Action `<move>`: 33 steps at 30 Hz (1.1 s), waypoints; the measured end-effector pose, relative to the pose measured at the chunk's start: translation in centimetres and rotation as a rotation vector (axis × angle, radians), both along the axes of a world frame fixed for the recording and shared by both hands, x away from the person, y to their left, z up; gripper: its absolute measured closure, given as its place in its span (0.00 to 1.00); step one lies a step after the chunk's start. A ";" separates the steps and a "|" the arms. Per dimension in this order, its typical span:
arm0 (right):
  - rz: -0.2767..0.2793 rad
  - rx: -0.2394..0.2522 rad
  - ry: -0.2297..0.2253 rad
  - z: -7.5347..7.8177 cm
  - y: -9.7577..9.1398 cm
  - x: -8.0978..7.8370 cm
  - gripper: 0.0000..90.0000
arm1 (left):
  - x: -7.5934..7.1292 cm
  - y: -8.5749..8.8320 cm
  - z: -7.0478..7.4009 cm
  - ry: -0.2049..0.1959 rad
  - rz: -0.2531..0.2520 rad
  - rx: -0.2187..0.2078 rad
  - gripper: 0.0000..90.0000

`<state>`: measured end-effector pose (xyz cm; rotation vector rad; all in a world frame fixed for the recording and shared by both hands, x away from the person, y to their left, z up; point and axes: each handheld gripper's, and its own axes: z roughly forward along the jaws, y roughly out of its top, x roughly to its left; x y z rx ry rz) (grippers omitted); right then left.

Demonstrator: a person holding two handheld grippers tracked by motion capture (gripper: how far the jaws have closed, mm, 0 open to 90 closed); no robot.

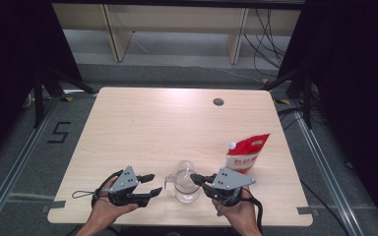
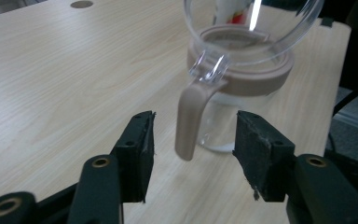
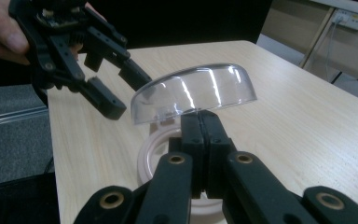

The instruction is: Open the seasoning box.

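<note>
A clear jug with a beige rim and beige handle stands near the table's front edge. Its clear domed lid is tilted up off the rim. My right gripper is shut on the lid's near edge and holds it raised; in the high view this gripper reaches in from the jug's right. My left gripper is open, its jaws on either side of the handle without touching it. In the high view the left gripper sits just left of the jug.
A red and white pouch with a white cap stands to the right, behind the jug. A round cable hole lies near the table's far edge. Bare wood stretches across the middle and left. Shelving and cables stand beyond the table.
</note>
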<state>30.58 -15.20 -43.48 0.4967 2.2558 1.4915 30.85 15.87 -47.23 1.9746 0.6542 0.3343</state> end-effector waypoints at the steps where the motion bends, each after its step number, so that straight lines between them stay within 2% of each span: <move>1: 0.007 -0.005 0.002 0.1 0.1 0.0 1.00 | 0.0 0.2 -0.2 0.011 0.006 -0.009 0.50; 3: 0.015 -0.009 -0.001 0.2 0.3 0.0 1.00 | 0.1 0.6 -0.5 0.026 0.026 -0.018 0.47; 5: 0.011 -0.003 -0.009 0.3 0.5 0.1 1.00 | 0.1 0.8 -0.6 0.036 0.025 -0.027 0.45; 9: 0.019 0.000 -0.010 0.5 0.8 0.1 1.00 | -0.3 1.1 -1.1 0.044 0.029 -0.004 0.39; 10: 0.018 0.000 -0.014 0.6 0.9 0.1 1.00 | -0.3 1.2 -1.2 0.041 0.015 0.003 0.38; 11: 0.028 -0.006 -0.042 0.7 1.0 0.3 1.00 | -0.4 1.1 -1.3 0.043 0.018 0.006 0.37; 12: 0.029 -0.004 -0.011 0.7 1.1 0.2 1.00 | -0.4 1.0 -1.3 0.045 0.017 0.010 0.36; 13: 0.030 -0.006 -0.018 0.8 1.2 0.2 1.00 | -0.5 1.1 -1.4 0.044 0.015 0.028 0.35; 14: 0.038 -0.009 -0.015 0.8 1.3 0.2 1.00 | -0.7 0.9 -1.5 0.050 0.018 0.010 0.34; 16: 0.025 -0.002 -0.017 0.9 1.6 0.1 1.00 | -0.8 0.8 -1.7 0.056 0.016 0.020 0.33; 17: 0.033 -0.003 -0.028 0.9 1.8 0.2 1.00 | -0.8 0.9 -1.8 0.058 0.018 0.033 0.32; 20: 0.051 -0.004 -0.019 1.1 2.2 0.1 1.00 | -0.9 0.8 -2.2 0.069 0.013 0.044 0.31; 22: 0.051 0.005 -0.035 1.2 2.5 0.1 1.00 | -0.9 0.8 -2.3 0.072 0.019 0.050 0.31; 23: 0.058 0.001 -0.015 1.2 2.7 0.0 1.00 | -1.0 0.8 -2.3 0.074 0.026 0.052 0.30; 26: 0.064 -0.001 -0.027 1.3 3.0 0.0 1.00 | -0.9 0.8 -2.3 0.057 0.015 0.062 0.30; 28: 0.070 0.002 -0.025 1.3 3.2 0.0 0.99 | -0.9 0.8 -2.4 0.057 0.013 0.054 0.30; 29: 0.068 0.003 -0.023 1.2 3.3 0.0 0.99 | -1.0 0.8 -2.5 0.083 0.026 0.040 0.30; 32: 0.072 0.000 -0.016 1.1 3.7 0.0 0.99 | -1.0 0.6 -2.7 0.078 0.038 0.025 0.30; 33: 0.083 -0.001 -0.012 1.1 3.8 0.0 0.99 | -1.0 0.8 -2.6 0.081 0.035 0.039 0.30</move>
